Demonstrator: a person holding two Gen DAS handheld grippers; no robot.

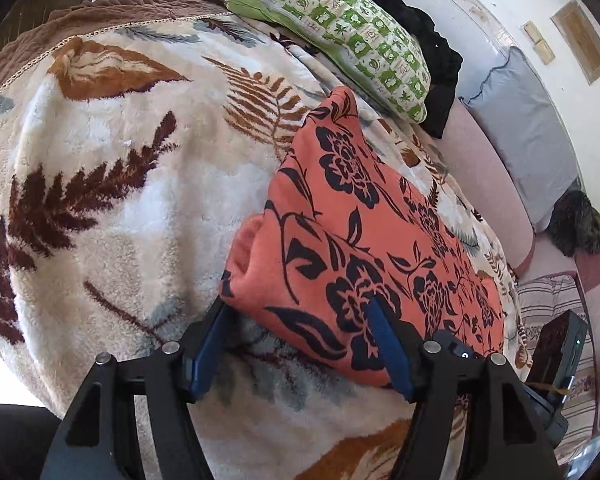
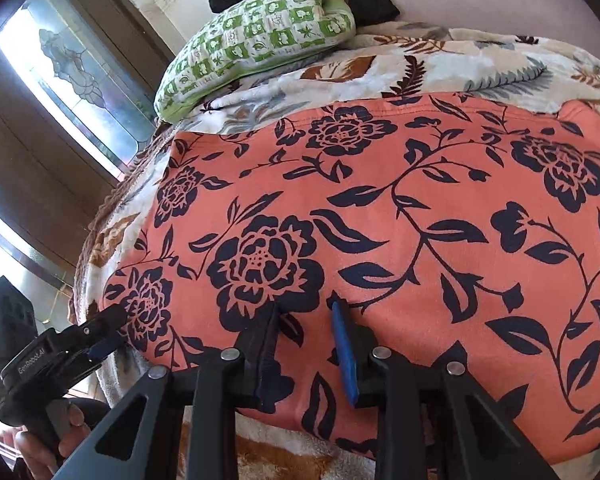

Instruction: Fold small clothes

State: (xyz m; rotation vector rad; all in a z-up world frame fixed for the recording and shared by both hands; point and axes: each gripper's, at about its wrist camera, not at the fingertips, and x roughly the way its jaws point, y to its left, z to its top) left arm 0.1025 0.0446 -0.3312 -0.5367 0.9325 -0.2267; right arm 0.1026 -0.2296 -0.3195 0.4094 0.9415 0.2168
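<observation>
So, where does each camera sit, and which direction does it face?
Left wrist: sits on the left hand-held gripper, looking down along its fingers at the near corner of the orange floral cloth on the leaf-print blanket; its own fingers show.
Right wrist: sits on the right hand-held gripper, looking down over the middle of the cloth's near edge; its fingers show, plus the left hand-held gripper and the hand holding it.
Shared: the cloth, the blanket, the green pillow, the left hand-held gripper.

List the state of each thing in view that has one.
Orange floral garment: folded, flat on the blanket.
Left tongs: open, straddling the garment's corner.
Right tongs: narrow, tips on the garment; grip unclear.
Green pillow: lying on the blanket.
Black cloth: bunched behind the pillow.
</observation>
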